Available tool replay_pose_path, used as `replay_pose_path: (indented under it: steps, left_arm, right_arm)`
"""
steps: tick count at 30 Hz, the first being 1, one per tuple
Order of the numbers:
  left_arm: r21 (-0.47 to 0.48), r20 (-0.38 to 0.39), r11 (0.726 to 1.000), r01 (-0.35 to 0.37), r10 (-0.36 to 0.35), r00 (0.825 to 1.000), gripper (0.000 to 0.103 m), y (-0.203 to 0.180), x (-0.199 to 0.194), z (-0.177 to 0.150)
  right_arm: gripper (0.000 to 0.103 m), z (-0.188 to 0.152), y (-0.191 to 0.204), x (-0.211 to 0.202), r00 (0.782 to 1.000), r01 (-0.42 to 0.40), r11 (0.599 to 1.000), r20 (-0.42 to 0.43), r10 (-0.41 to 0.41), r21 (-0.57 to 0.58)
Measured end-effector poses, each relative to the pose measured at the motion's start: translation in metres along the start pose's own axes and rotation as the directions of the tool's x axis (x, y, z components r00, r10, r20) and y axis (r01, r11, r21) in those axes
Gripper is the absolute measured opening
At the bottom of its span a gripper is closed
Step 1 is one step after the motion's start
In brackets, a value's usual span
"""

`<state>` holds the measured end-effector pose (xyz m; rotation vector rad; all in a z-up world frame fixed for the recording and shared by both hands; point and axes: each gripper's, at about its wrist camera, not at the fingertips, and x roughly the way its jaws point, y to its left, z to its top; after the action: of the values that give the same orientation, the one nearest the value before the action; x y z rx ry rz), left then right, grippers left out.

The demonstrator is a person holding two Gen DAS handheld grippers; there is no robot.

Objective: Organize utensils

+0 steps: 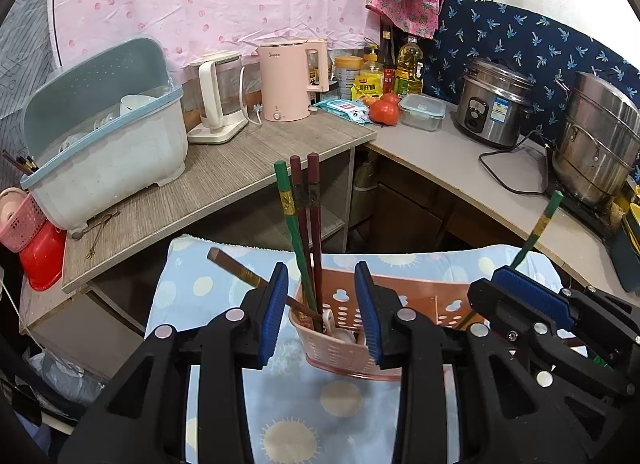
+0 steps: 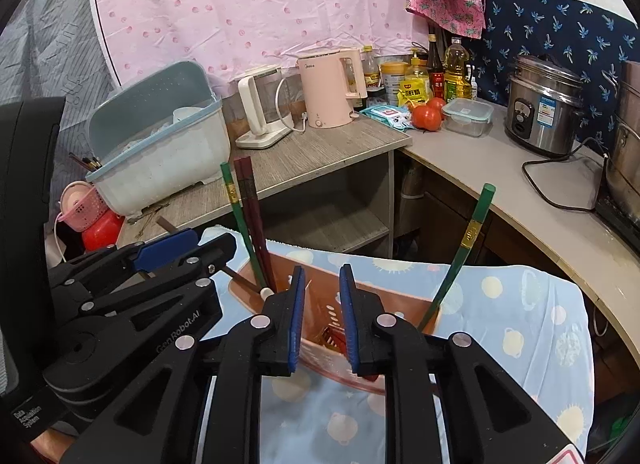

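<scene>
A pink perforated utensil basket (image 1: 336,352) (image 2: 400,296) sits on a blue sun-patterned cloth (image 1: 340,416). At its left end stand a green chopstick (image 1: 286,200) and two dark red chopsticks (image 1: 312,192), while a brown chopstick (image 1: 232,264) leans out to the left. White spoons (image 1: 340,330) lie inside. A second green chopstick (image 2: 472,232) leans at the right end. My left gripper (image 1: 321,276) is open just over the left end; the upright chopsticks stand in the gap, untouched by the pads. My right gripper (image 2: 322,276) is open by a narrow gap over the basket's middle, holding nothing.
Behind the cloth runs a wooden counter with a blue-grey dish rack (image 1: 108,144), a white kettle (image 1: 218,100) and a pink kettle (image 1: 286,80). The white counter at right carries a rice cooker (image 1: 492,104), a steel pot (image 1: 600,144), tomatoes and bottles. A small pink basket (image 1: 20,220) sits far left.
</scene>
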<state>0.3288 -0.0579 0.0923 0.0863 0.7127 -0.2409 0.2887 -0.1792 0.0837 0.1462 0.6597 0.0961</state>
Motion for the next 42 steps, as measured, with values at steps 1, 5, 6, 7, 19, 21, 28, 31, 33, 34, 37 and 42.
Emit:
replay_pose_path:
  steps: [1,5,6,7,19,21,28,31,33,34,37,42]
  left_arm:
    - [0.0,0.001,1.0,0.001,-0.001,1.0,0.033,-0.001,-0.003,-0.002]
    - [-0.001,0.006,1.0,0.002,-0.002,1.0,0.034,-0.004,-0.015,-0.01]
    - [-0.003,0.005,1.0,0.001,-0.001,1.0,0.034,-0.004,-0.019,-0.012]
    - [-0.006,0.006,1.0,0.004,-0.004,1.0,0.034,-0.005,-0.022,-0.015]
    - [-0.027,-0.001,0.999,-0.033,0.033,0.999,0.046,-0.014,-0.057,-0.055]
    - [-0.036,-0.012,0.999,-0.035,0.034,0.999,0.049,-0.015,-0.061,-0.063]
    - [-0.084,-0.032,0.995,-0.059,0.056,0.998,0.064,-0.012,-0.072,-0.087]
    - [-0.084,-0.032,0.992,-0.089,0.087,0.996,0.073,-0.013,-0.075,-0.095]
    - [-0.085,-0.032,0.99,-0.11,0.108,0.994,0.08,-0.012,-0.077,-0.099]
    - [-0.089,-0.033,0.989,-0.115,0.113,0.993,0.085,-0.012,-0.077,-0.101]
    - [-0.103,-0.041,0.987,-0.124,0.12,0.992,0.089,-0.009,-0.077,-0.105]
    - [-0.091,-0.05,0.985,-0.145,0.14,0.989,0.09,-0.009,-0.077,-0.11]
  right_arm:
    - [0.02,-0.001,0.0,-0.004,1.0,0.002,1.0,0.005,-0.002,-0.001]
    - [0.025,-0.008,0.002,-0.017,1.0,0.015,1.0,0.014,-0.015,-0.005]
    - [0.026,-0.011,0.002,-0.021,1.0,0.019,1.0,0.016,-0.018,-0.007]
    - [0.026,-0.013,0.003,-0.024,1.0,0.023,1.0,0.018,-0.023,-0.008]
    - [0.036,-0.053,0.003,-0.064,0.997,0.073,0.997,0.015,-0.073,-0.002]
    - [0.038,-0.06,0.004,-0.07,0.996,0.086,0.996,0.019,-0.086,-0.006]
    - [0.049,-0.083,0.002,-0.083,0.992,0.128,0.992,0.002,-0.128,-0.007]
    - [0.053,-0.093,0.001,-0.085,0.988,0.151,0.988,-0.011,-0.151,-0.012]
    - [0.06,-0.098,-0.002,-0.087,0.986,0.163,0.987,-0.015,-0.163,-0.005]
    - [0.061,-0.1,-0.004,-0.088,0.986,0.168,0.986,-0.012,-0.168,0.0]
    - [0.07,-0.105,-0.009,-0.09,0.985,0.171,0.985,-0.009,-0.171,0.027]
    - [0.08,-0.111,-0.011,-0.091,0.98,0.199,0.98,-0.006,-0.199,0.028]
